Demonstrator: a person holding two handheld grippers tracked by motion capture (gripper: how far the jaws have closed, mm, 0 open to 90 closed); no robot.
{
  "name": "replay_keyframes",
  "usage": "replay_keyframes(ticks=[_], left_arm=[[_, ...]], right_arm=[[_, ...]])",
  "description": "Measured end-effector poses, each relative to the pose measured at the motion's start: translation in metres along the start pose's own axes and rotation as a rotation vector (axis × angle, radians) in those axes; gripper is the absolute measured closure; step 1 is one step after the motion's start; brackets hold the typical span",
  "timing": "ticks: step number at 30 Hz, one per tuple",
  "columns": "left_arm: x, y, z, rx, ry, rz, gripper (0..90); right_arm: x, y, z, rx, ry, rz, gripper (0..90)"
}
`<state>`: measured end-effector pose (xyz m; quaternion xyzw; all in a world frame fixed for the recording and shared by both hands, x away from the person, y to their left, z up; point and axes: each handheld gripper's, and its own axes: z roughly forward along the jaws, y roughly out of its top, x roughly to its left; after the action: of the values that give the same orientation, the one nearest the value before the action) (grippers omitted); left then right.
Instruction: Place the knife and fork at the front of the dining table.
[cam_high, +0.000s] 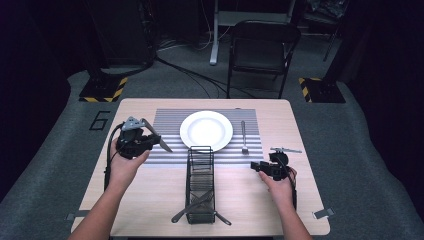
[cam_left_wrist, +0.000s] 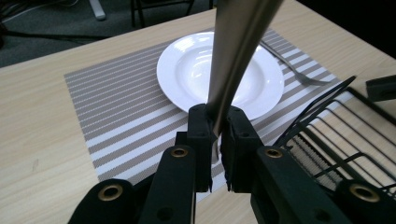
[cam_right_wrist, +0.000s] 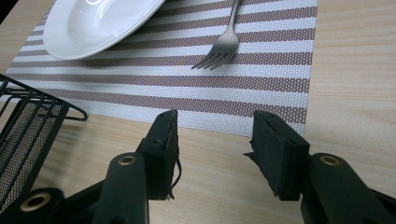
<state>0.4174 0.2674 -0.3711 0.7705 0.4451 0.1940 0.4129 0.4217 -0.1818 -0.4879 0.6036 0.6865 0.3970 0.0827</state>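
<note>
My left gripper (cam_high: 150, 141) hovers over the left part of the striped placemat (cam_high: 167, 125), shut on a table knife (cam_high: 162, 144). In the left gripper view, the knife (cam_left_wrist: 238, 51) rises from between the closed jaws of my left gripper (cam_left_wrist: 215, 128), in front of the white plate (cam_left_wrist: 187, 70). A fork (cam_high: 244, 137) lies on the mat to the right of the plate (cam_high: 206, 130). My right gripper (cam_high: 260, 166) rests low over the bare wood near the mat's right corner. The right gripper (cam_right_wrist: 215, 126) is open and holds nothing, with the fork (cam_right_wrist: 224, 46) ahead of it.
A black wire caddy (cam_high: 200, 182) stands in the middle front of the table, with a couple of utensils (cam_high: 195, 206) lying in its near end. The caddy (cam_left_wrist: 327, 135) is close to my left jaws on their right. A folding chair (cam_high: 262, 47) stands beyond the table.
</note>
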Motion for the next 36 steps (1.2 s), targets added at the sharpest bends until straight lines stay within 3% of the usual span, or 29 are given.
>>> replay_keyframes(ticks=[7, 20, 36], left_arm=[[0.012, -0.015, 0.01, 0.024, 0.027, -0.014, 82.1], [0.026, -0.038, 0.019, 0.056, 0.038, -0.045, 82.1], [0.027, -0.039, 0.025, 0.041, 0.055, -0.063, 82.0]], right_arm=[[0.002, 0.0, 0.0, -0.001, 0.0, 0.001, 50.8], [0.001, 0.0, 0.0, -0.001, 0.001, 0.005, 50.8], [0.0, -0.001, 0.0, -0.002, -0.002, 0.004, 50.8]])
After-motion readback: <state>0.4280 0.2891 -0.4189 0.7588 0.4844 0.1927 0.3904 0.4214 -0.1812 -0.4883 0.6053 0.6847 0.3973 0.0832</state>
